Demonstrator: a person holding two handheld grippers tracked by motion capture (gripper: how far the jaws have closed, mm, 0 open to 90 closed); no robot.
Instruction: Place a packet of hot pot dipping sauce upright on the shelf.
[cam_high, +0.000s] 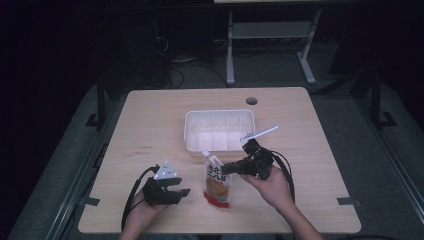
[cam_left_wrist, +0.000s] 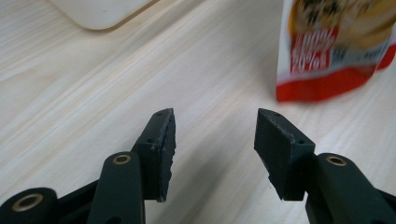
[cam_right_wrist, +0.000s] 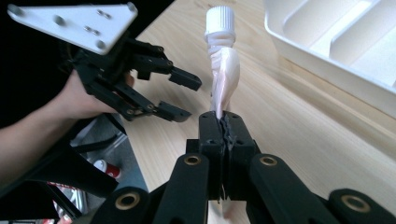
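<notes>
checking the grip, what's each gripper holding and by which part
The right gripper is shut on the pouch, pinching its edge just below the spout. The left gripper is open and holds nothing.

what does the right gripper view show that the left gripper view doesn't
Right gripper view alone: the pouch's white cap and pinched neck, the right gripper shut on the pouch, the open left gripper in a hand, and the white tray's dividers.

Left gripper view alone: the pouch's red printed bottom edge and the open gripper's own pads with bare table between them.

Both: the pouch, the wooden table and part of the tray.
</notes>
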